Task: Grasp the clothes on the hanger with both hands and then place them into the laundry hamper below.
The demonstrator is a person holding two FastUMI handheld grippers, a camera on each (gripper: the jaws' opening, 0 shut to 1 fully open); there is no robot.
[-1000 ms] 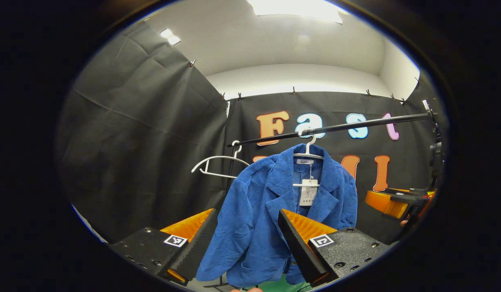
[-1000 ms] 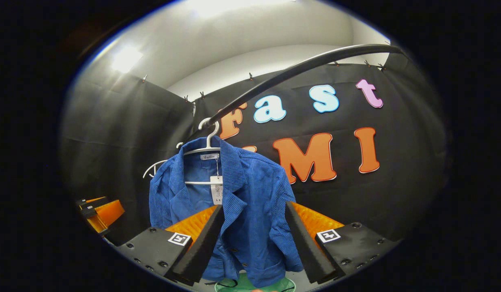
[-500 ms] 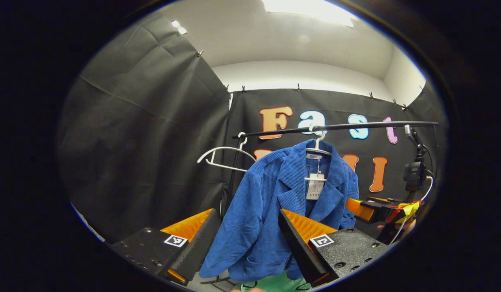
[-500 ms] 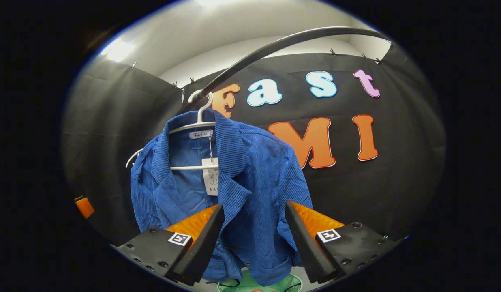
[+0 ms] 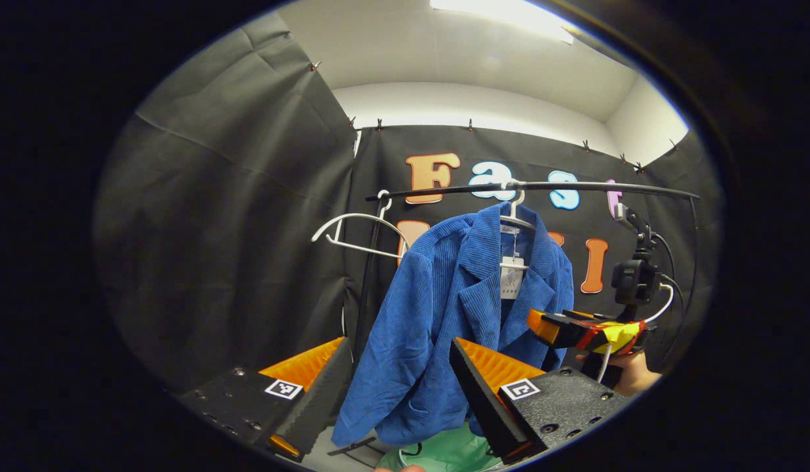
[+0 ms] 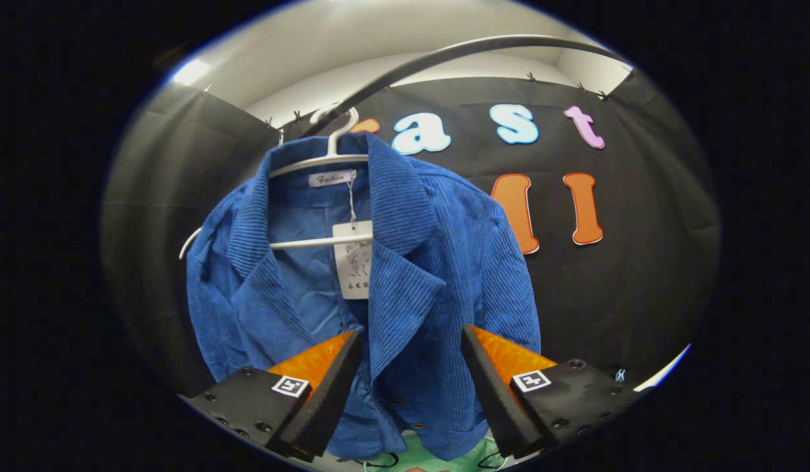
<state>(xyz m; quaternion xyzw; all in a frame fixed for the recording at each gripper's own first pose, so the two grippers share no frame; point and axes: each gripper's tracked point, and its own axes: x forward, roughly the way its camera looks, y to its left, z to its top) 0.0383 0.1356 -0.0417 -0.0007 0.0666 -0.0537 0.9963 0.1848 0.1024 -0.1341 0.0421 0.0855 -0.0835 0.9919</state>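
Observation:
A blue corduroy jacket (image 5: 444, 328) (image 6: 411, 282) hangs on a white hanger (image 6: 320, 160) from a black rail (image 5: 542, 188). My left gripper (image 5: 400, 387) is open, a short way in front of the jacket's left sleeve. My right gripper (image 6: 410, 380) is open too, close to the jacket's front, nothing between its fingers. The left gripper view also catches the right gripper (image 5: 569, 328) beside the jacket's right side, with a hand (image 5: 631, 370) holding it. The green laundry hamper (image 5: 444, 452) (image 6: 431, 459) sits below the jacket.
A second, bare white hanger (image 5: 356, 233) hangs at the rail's left end. The rack's upright post (image 5: 366, 288) stands left of the jacket. Black cloth walls close the booth on the left and back.
The right gripper has moved closer to the jacket, which now looks much larger in its view. The left gripper's view has shifted, showing more of the right gripper and the hamper.

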